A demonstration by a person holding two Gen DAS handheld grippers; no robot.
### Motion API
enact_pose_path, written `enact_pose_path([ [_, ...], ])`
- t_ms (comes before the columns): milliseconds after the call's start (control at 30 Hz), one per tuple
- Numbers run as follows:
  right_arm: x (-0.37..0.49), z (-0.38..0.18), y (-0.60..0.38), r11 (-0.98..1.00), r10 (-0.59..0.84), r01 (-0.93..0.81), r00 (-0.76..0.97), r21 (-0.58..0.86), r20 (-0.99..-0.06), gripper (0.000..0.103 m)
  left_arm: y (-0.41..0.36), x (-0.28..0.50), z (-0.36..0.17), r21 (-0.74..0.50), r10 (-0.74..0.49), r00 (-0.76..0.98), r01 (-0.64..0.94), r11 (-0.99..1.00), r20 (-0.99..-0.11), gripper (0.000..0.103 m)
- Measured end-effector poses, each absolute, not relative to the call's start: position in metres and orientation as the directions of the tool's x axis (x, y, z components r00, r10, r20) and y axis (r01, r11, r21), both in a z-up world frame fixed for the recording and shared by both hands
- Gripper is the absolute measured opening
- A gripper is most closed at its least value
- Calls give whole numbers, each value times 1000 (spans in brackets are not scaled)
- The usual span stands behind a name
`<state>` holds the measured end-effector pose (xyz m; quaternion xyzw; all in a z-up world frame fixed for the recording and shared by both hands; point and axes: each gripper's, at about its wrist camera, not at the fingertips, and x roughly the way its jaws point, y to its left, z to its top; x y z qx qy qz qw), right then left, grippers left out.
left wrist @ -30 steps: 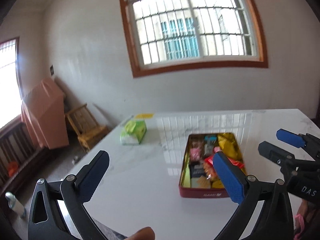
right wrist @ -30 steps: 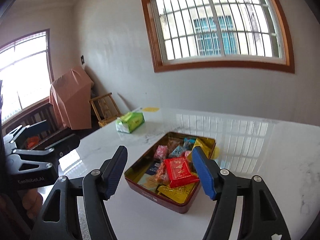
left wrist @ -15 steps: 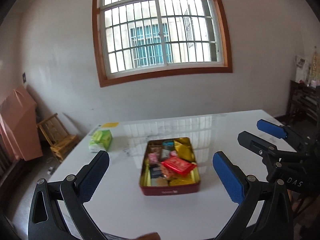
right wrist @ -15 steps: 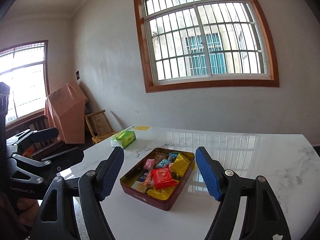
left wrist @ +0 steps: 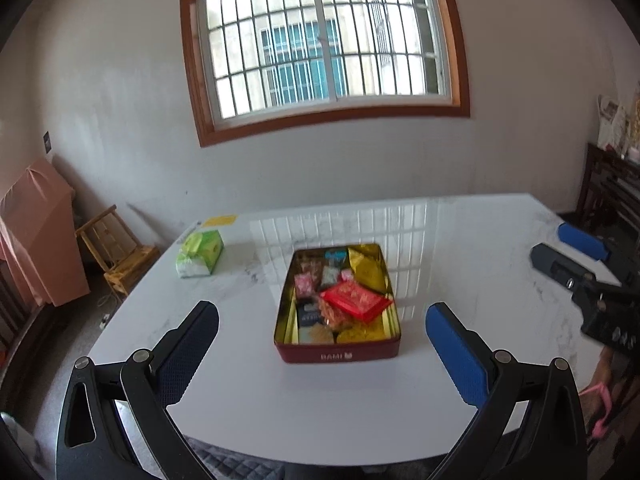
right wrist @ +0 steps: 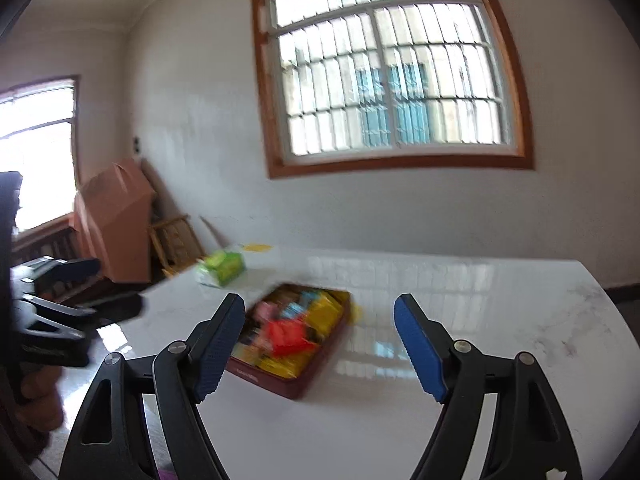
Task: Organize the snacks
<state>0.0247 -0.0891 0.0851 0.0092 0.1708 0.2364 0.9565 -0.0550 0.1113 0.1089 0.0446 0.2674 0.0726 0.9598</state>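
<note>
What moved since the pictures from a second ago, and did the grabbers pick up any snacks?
Both views swung; the snack tin now sits centred in the left one. The right gripper has just been opening wider, nothing between its pads. The left gripper stayed open and empty. The tin, snacks and green tissue pack stayed put.

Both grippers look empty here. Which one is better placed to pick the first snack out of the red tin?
Probably left. The left gripper is open and squarely faces the red tin; the right gripper is open too, but sees it off-centre at an angle.
</note>
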Motion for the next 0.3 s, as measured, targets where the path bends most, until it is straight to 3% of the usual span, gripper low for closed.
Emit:
enact_pose_path([
  [300, 103, 8, -202, 992, 124, -117, 807, 49, -577, 77, 116, -34, 74, 144, 230, 786, -180, 973, -573, 103],
])
